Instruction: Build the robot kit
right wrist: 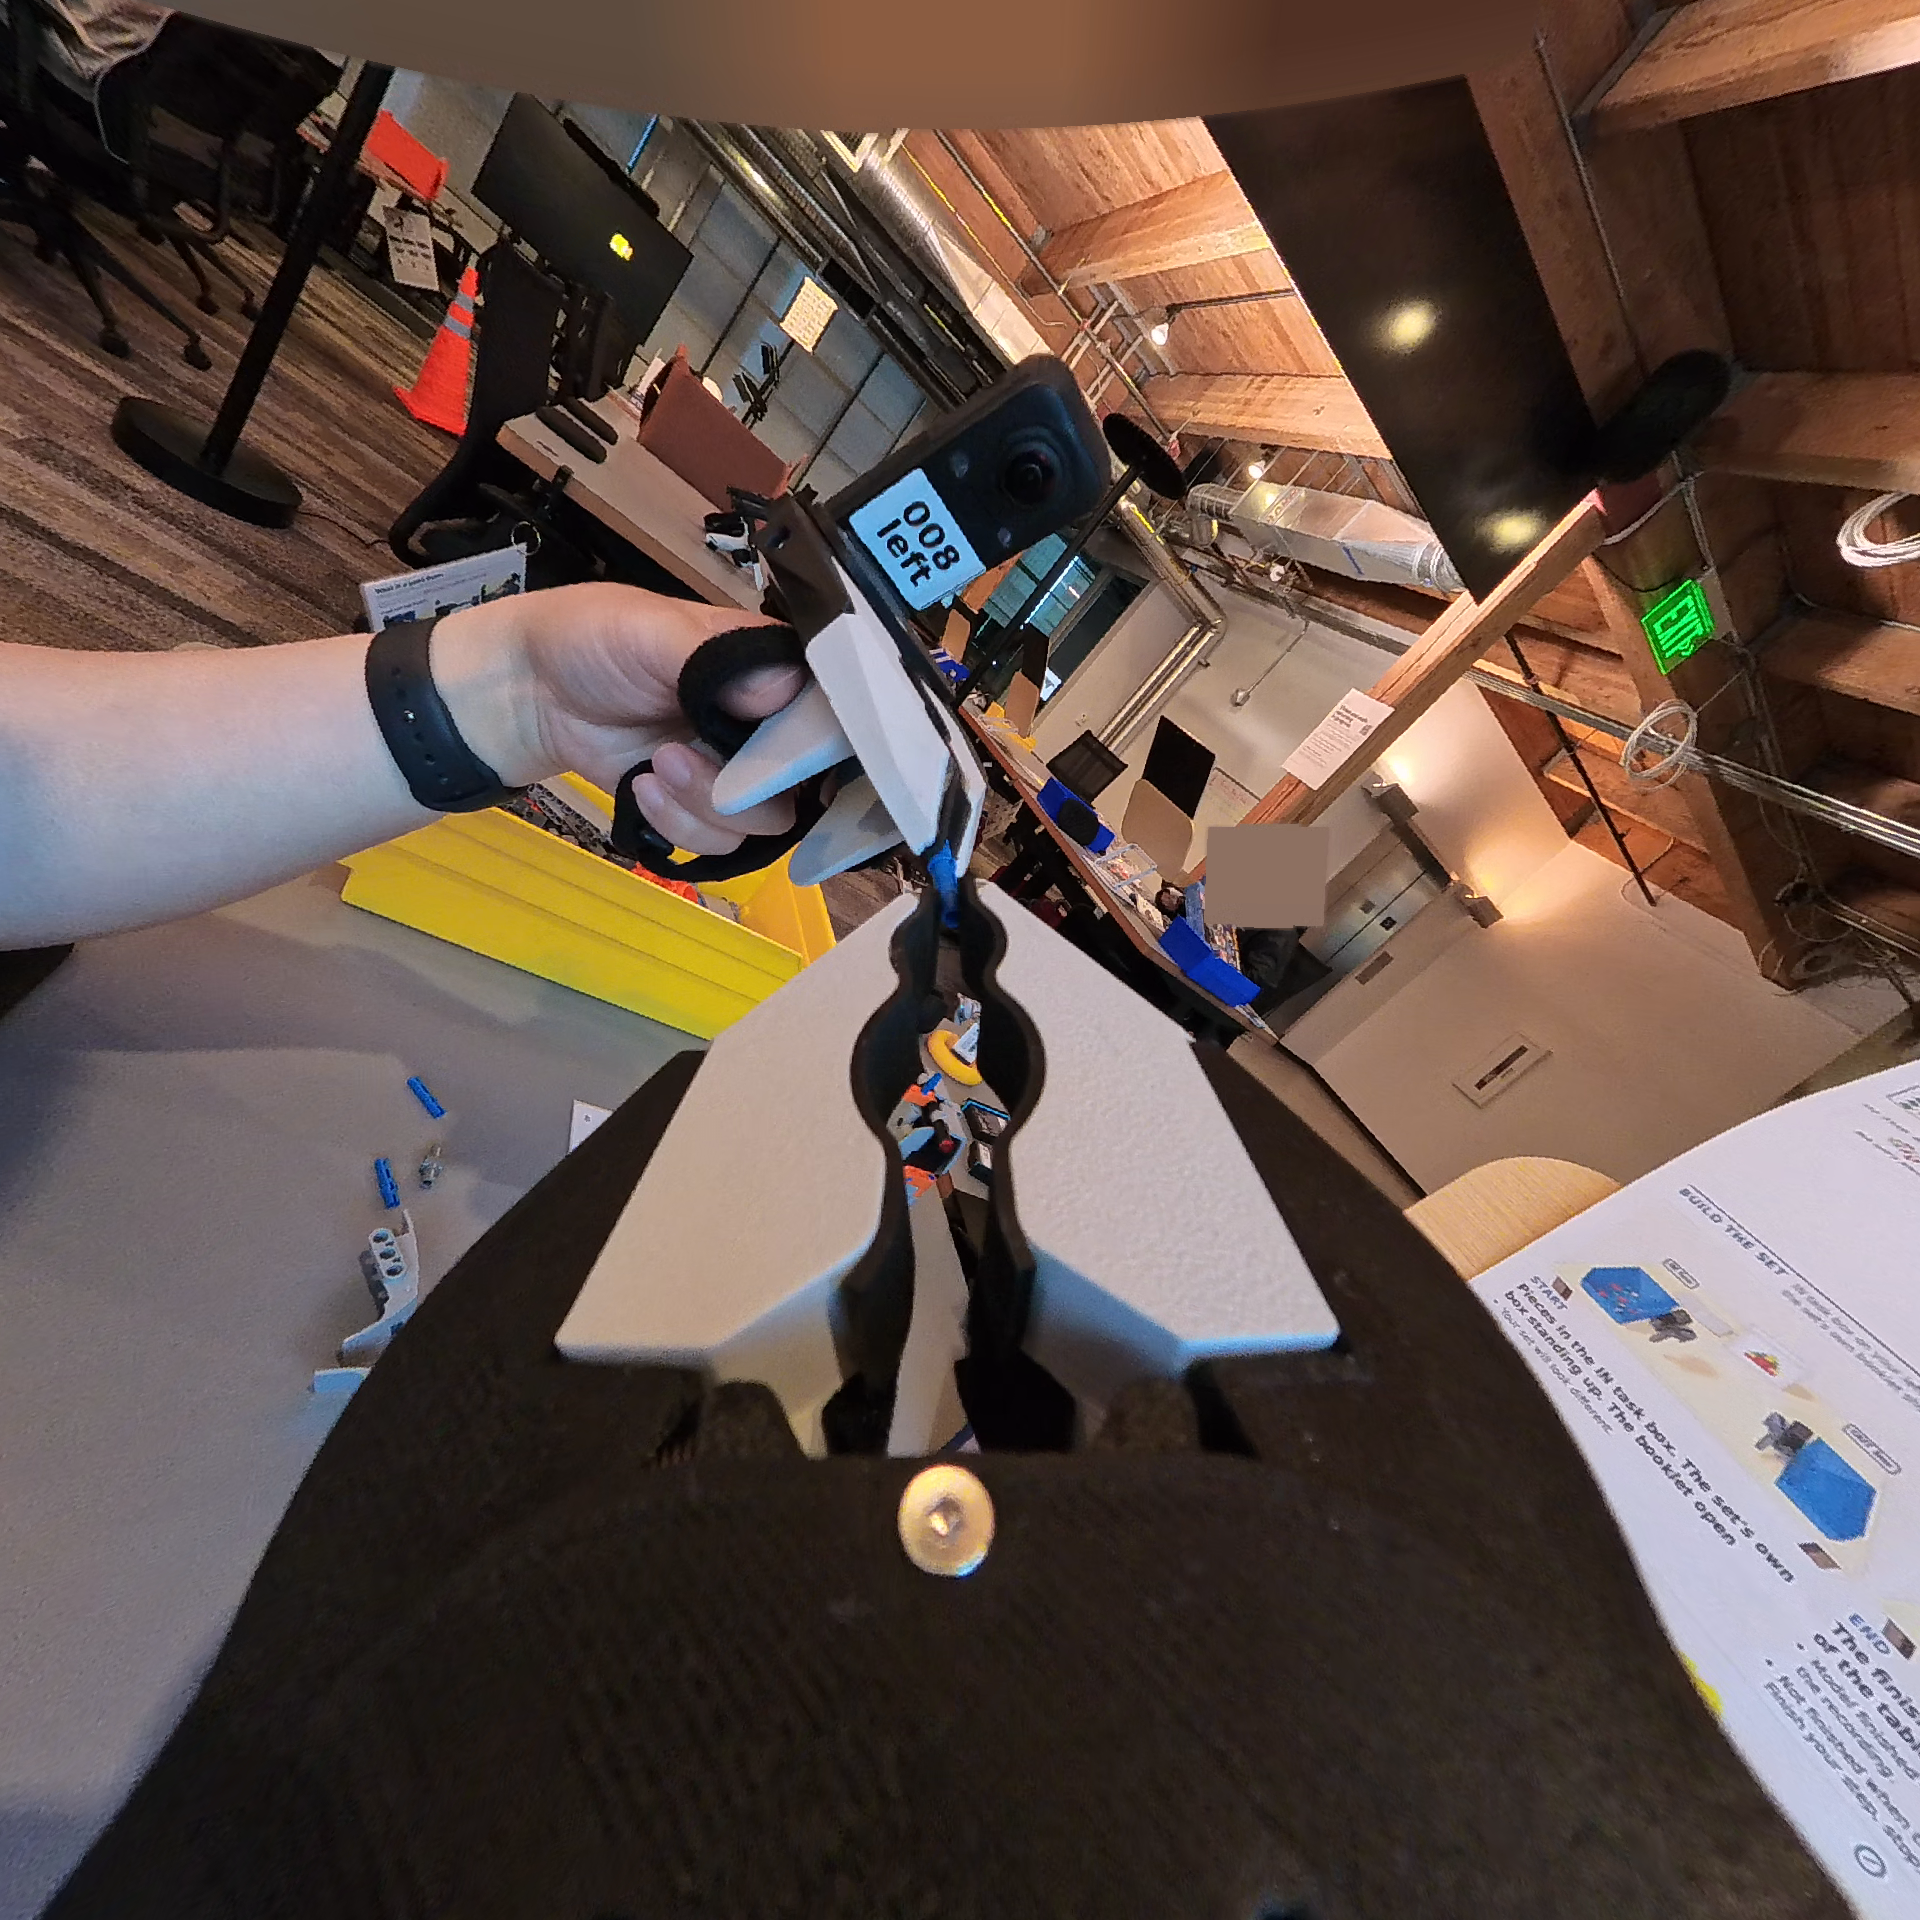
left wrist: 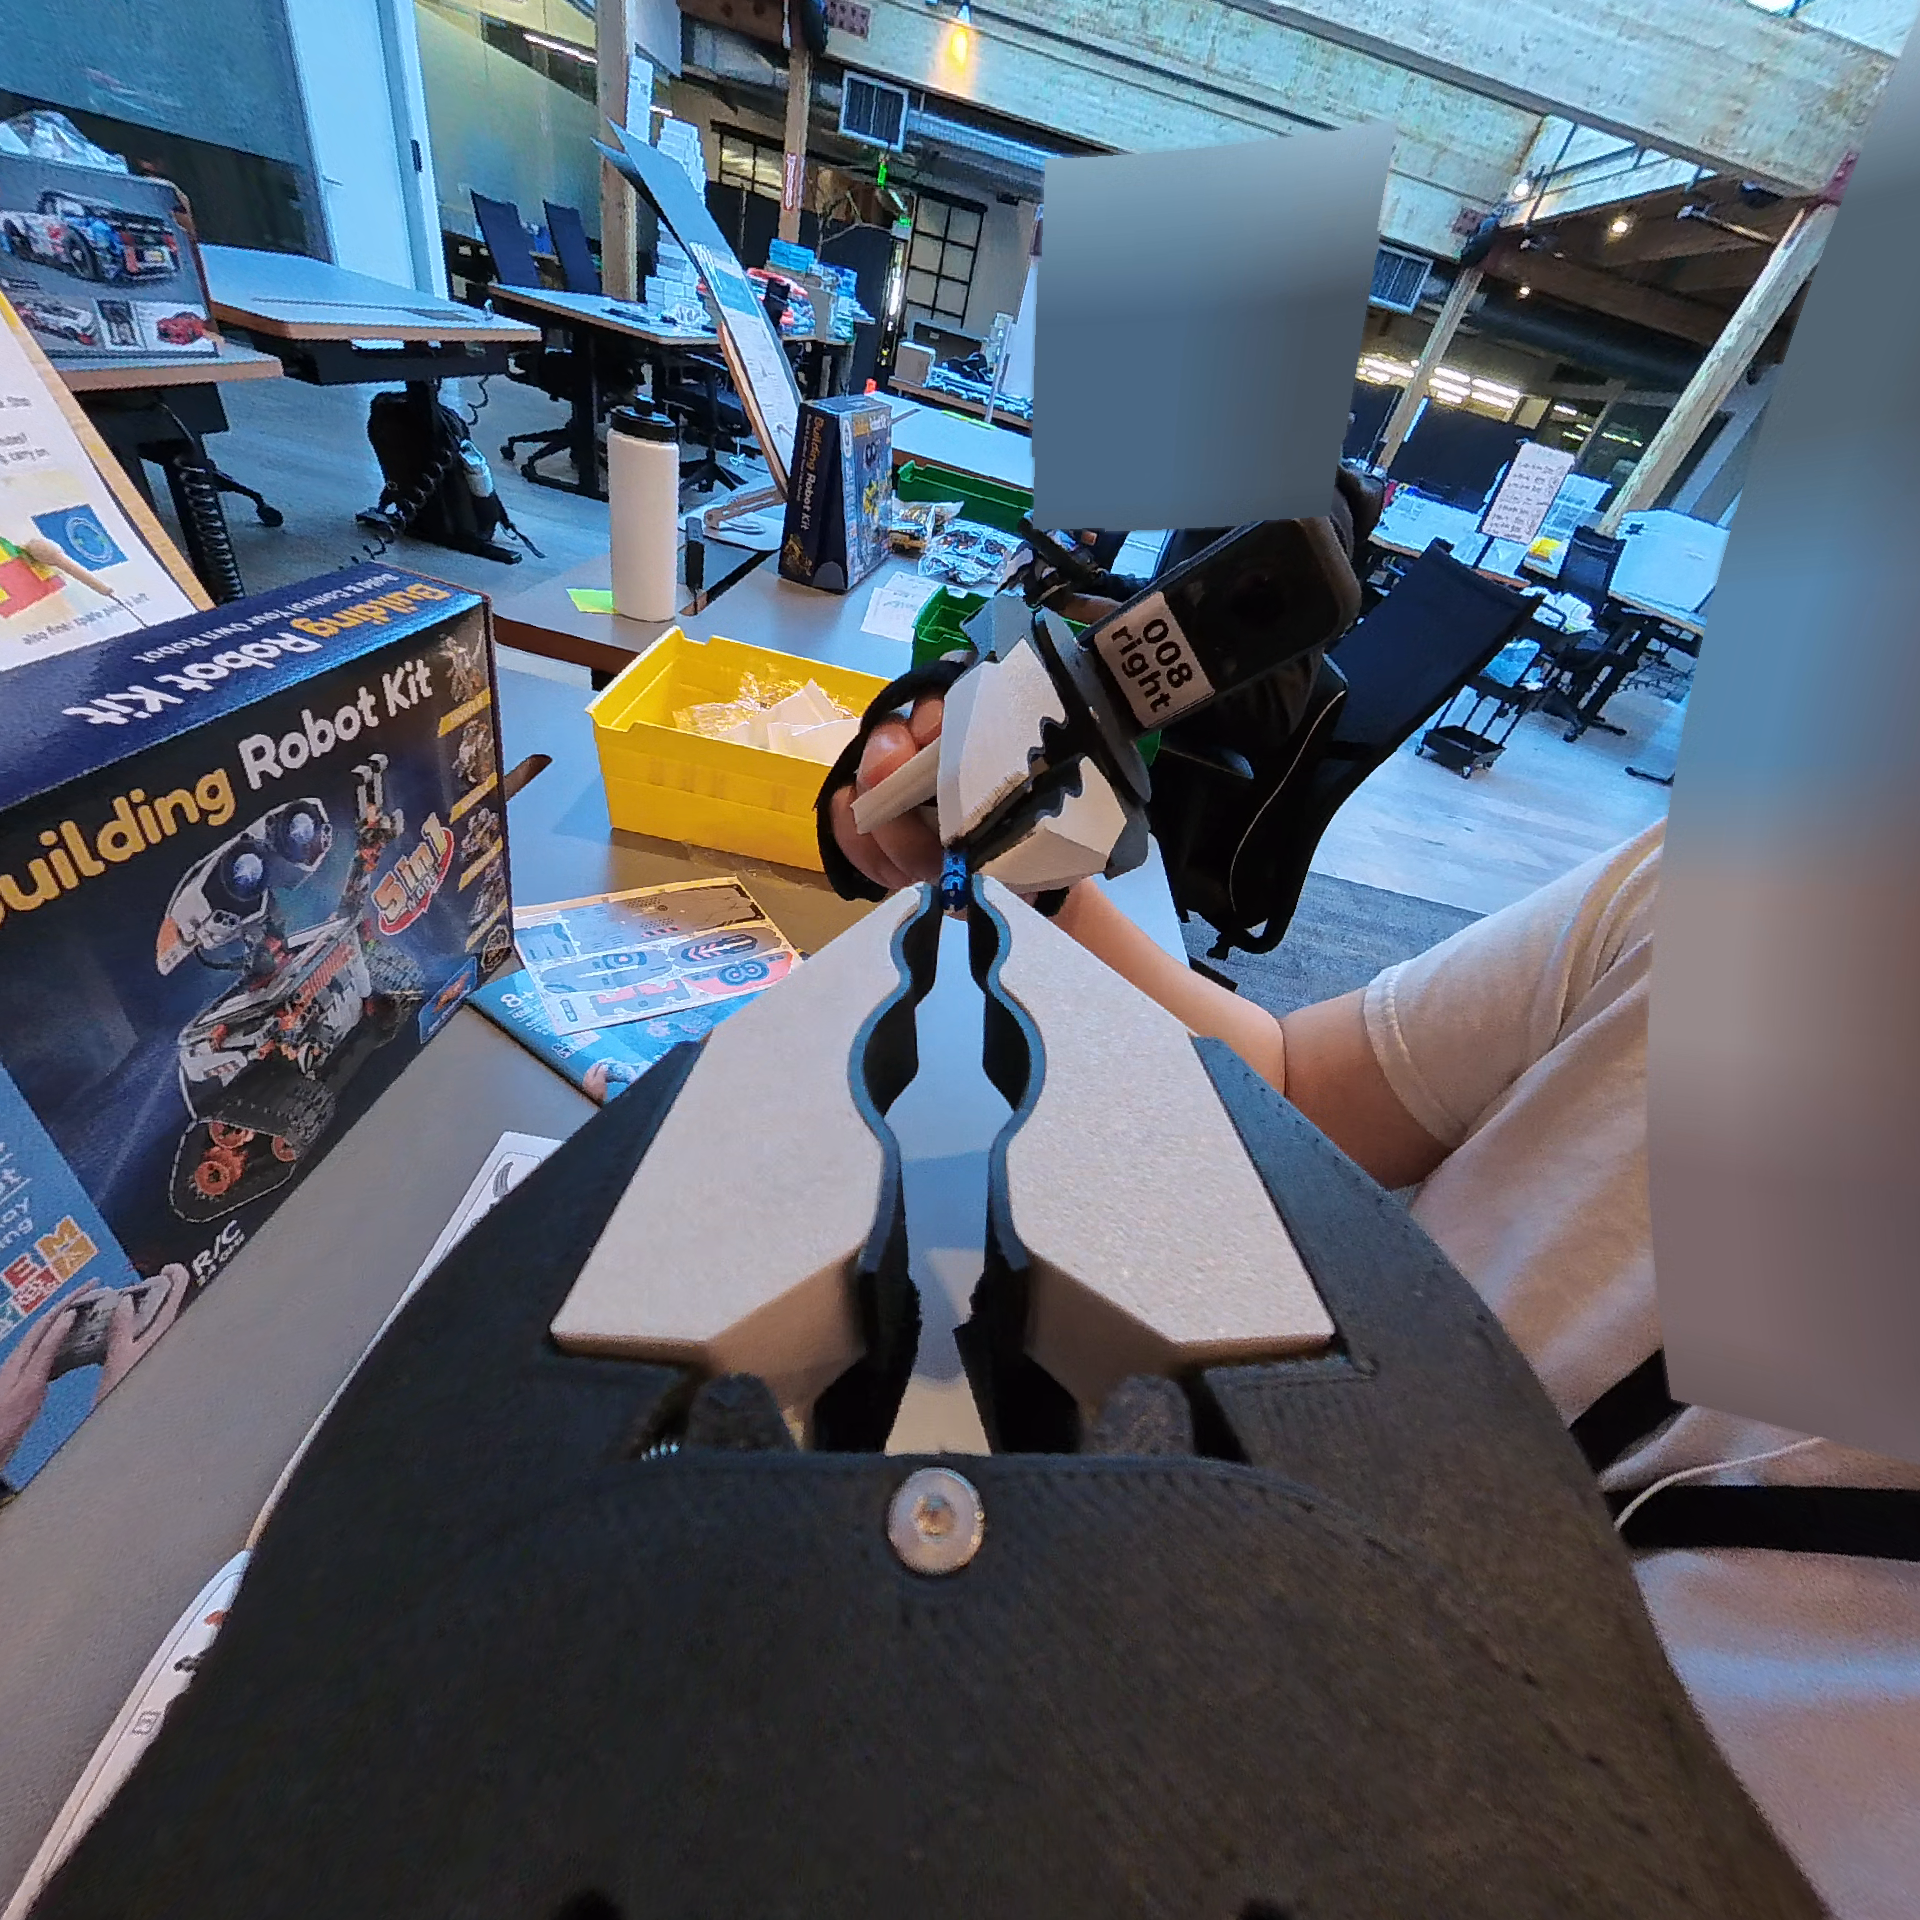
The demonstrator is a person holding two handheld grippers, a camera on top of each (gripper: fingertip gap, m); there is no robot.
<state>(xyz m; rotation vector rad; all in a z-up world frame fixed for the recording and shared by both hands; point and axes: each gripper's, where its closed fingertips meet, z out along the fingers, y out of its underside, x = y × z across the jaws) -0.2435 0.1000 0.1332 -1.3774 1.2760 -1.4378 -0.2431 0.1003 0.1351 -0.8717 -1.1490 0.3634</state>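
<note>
Both grippers meet tip to tip in the air above the grey table [right wrist: 208,1091]. A small blue pin [left wrist: 954,881] sits between them. My left gripper [left wrist: 954,906] is shut on its near end. The right gripper [left wrist: 964,857], held in a hand, comes down from the upper right and pinches the other end. In the right wrist view my right gripper [right wrist: 940,920] is shut on the blue pin [right wrist: 942,871]. The left gripper [right wrist: 954,844] closes on it from above, held by a hand with a black wristband.
A robot-kit box [left wrist: 249,883] stands at the left, with a sticker sheet [left wrist: 655,951] and a yellow bin [left wrist: 717,748] beyond it. Loose blue pins [right wrist: 424,1096] and a grey piece [right wrist: 390,1268] lie on the table. A printed instruction sheet [right wrist: 1714,1455] lies at the right.
</note>
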